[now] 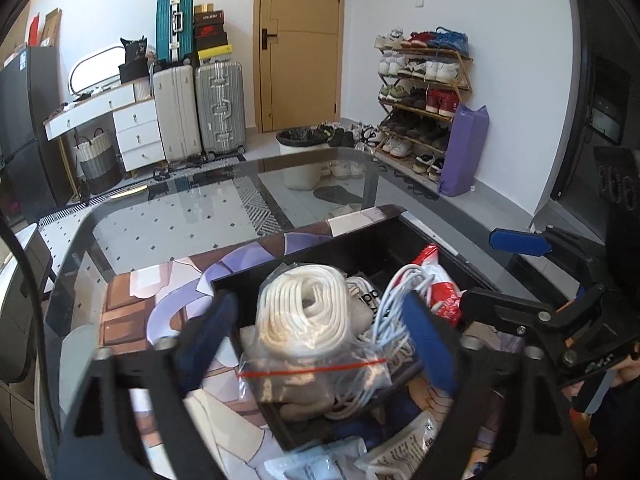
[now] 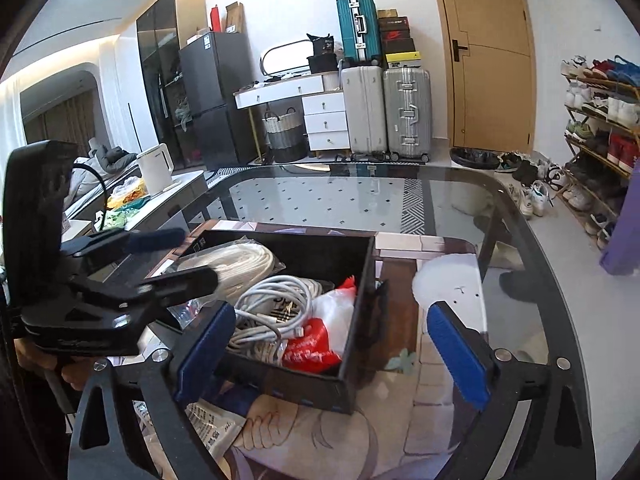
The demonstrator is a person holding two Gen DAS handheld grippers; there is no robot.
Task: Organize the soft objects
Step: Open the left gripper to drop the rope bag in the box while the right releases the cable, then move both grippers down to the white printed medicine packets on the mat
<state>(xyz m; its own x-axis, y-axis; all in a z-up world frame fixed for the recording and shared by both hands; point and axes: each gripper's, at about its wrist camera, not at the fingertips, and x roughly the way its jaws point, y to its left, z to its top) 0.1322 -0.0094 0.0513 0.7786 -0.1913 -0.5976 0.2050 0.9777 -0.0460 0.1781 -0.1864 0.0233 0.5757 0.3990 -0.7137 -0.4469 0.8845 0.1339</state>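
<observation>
Soft things fill a black box [image 2: 352, 344] that sits on a printed mat [image 2: 400, 432] on the glass tabletop [image 2: 360, 196]. Going left to right in the right wrist view, the left tool [image 2: 176, 256] reaches in over the box's left edge with its two fingers spread and nothing between them, while a hand [image 2: 76, 376] grips its handle below. Beneath those fingers, in the left part of the box, lies a clear bag of coiled white rope [image 2: 244, 264]. Next to it, in the middle, sits a bundle of thin white cable [image 2: 276, 304], and at the box's near right a red and white plastic bag [image 2: 320, 340] rests against the cable. The right tool [image 2: 332, 352] is wide open, its blue pads standing either side of the box's near right corner, touching nothing that shows. In the left wrist view, the rope bag [image 1: 304, 320] lies between the left tool's [image 1: 320, 340] parted fingers, with a red zip line across its near end; whether the pads brush the bag cannot be told. The right tool [image 1: 512, 272] enters that view from the right, also open. A flat white packet [image 2: 212, 428] lies on the mat in front of the box.
</observation>
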